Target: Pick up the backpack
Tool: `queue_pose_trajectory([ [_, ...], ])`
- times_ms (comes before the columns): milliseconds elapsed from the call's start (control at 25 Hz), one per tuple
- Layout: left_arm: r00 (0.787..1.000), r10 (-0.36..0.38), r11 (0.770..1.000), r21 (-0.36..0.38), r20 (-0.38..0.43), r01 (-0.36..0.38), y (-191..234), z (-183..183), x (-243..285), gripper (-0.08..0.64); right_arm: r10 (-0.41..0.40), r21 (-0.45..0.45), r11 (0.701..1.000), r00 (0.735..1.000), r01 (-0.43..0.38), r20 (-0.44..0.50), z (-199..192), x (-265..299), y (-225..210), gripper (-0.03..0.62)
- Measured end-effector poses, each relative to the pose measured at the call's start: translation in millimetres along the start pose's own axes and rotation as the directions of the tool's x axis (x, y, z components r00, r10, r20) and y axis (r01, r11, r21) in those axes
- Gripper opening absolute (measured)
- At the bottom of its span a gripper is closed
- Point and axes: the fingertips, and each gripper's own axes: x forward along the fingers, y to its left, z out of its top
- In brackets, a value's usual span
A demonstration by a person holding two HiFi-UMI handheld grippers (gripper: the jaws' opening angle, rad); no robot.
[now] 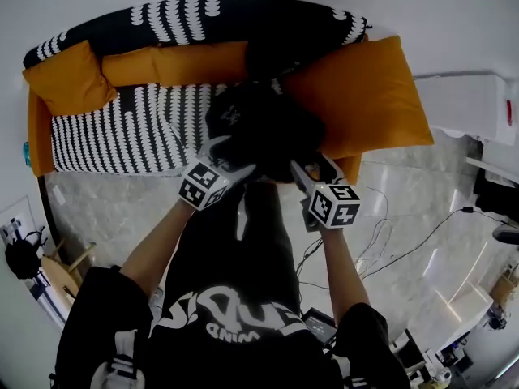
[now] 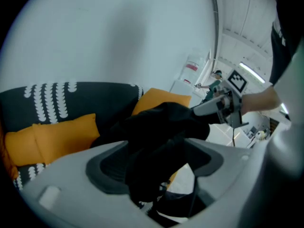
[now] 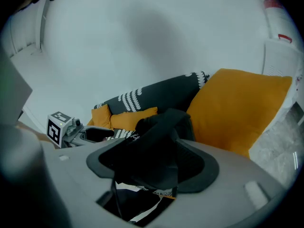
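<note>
Resting on the sofa (image 1: 113,132) front edge, against a cushion (image 1: 369,96): one black backpack (image 1: 263,128). Left gripper (image 1: 229,157): jaws spread wide, backpack fabric lying between them, unclamped. Right gripper (image 1: 315,168): jaws likewise wide apart, with fabric loose between them.

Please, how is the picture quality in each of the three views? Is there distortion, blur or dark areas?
Head view: sharp, but the lens bends the sofa into an arc, and the black backpack shows almost no detail. Left gripper view: black corners, and the backpack near the lens is soft. Right gripper view: black corners too; the orange cushion is clear.
</note>
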Motion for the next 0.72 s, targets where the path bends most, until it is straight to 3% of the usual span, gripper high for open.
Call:
queue_pose_trajectory([
  [240,0.999,0.01,1.0,0.023,-0.032,-0.009,14,-42,27,0.36,0.053,0.062,0.997,0.998,-0.054,0.019,-10,23,0,0.322],
  [440,1.0,-0.005,0.999,0.053,-0.008,0.005,25,-51,50,0.36,0.095,0.073,0.993,0.995,-0.096,0.012,-18,38,1,0.314],
  [720,0.999,-0.039,0.999,0.022,0.014,0.039,24,-55,65,0.344,0.154,0.159,0.975,0.988,-0.154,0.014,-34,46,-1,0.276],
])
